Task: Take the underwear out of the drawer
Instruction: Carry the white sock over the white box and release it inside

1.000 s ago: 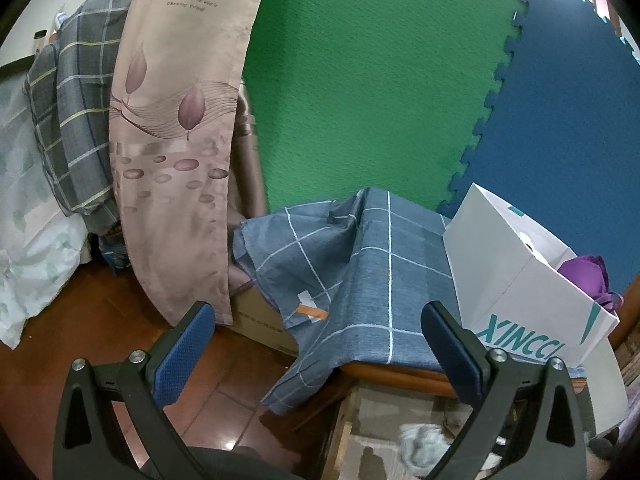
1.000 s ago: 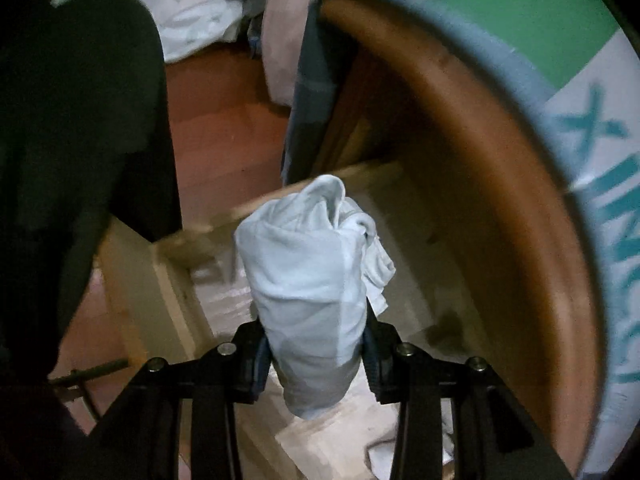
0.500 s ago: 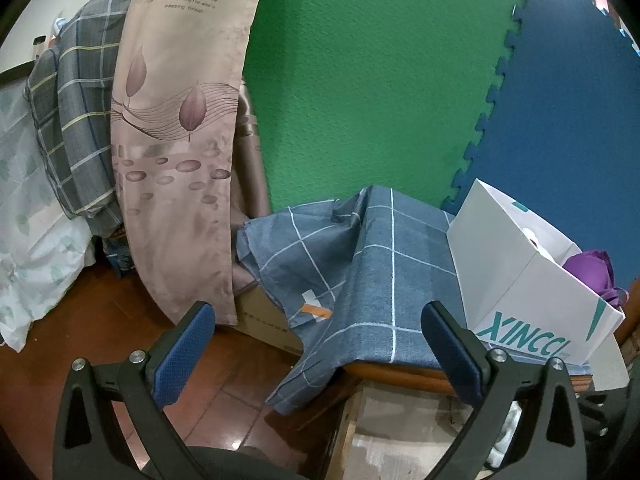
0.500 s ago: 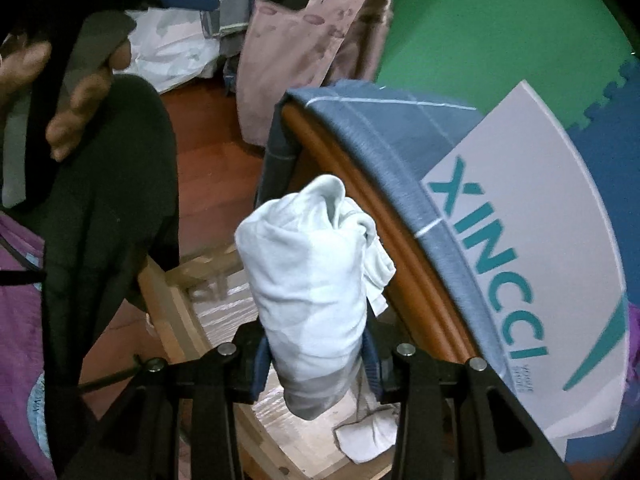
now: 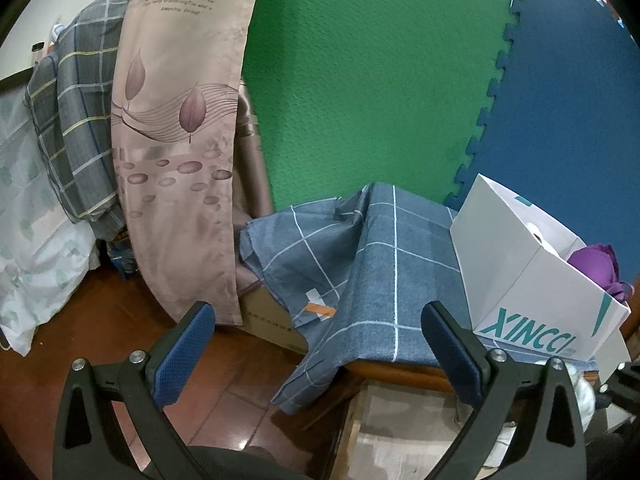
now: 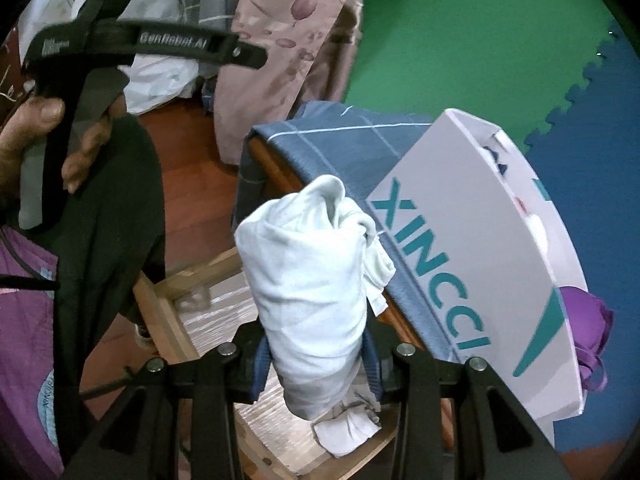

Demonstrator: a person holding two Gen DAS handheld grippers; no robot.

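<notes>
My right gripper (image 6: 316, 364) is shut on a rolled pale white underwear (image 6: 312, 280), held above the open wooden drawer (image 6: 168, 312). Another white piece (image 6: 346, 430) lies on the drawer's bottom below it. My left gripper (image 5: 316, 344) stands open with nothing between its blue pads, pointing at the table covered with a grey-blue checked cloth (image 5: 384, 264). Part of the drawer (image 5: 400, 432) shows under the table edge in the left wrist view. The left gripper's frame (image 6: 140, 44) and a hand (image 6: 36, 132) on it appear at the upper left of the right wrist view.
A white XINCCI box (image 6: 480, 264) with a purple garment (image 6: 588, 320) in it stands on the cloth-covered table. Green and blue foam mats (image 5: 360, 80) form the wall behind. Curtains and bedding (image 5: 172, 120) hang at the left over a reddish wooden floor (image 5: 100, 320).
My right gripper has risen with the underwear out of the drawer, up to the table edge and the box. The left gripper has stayed in place.
</notes>
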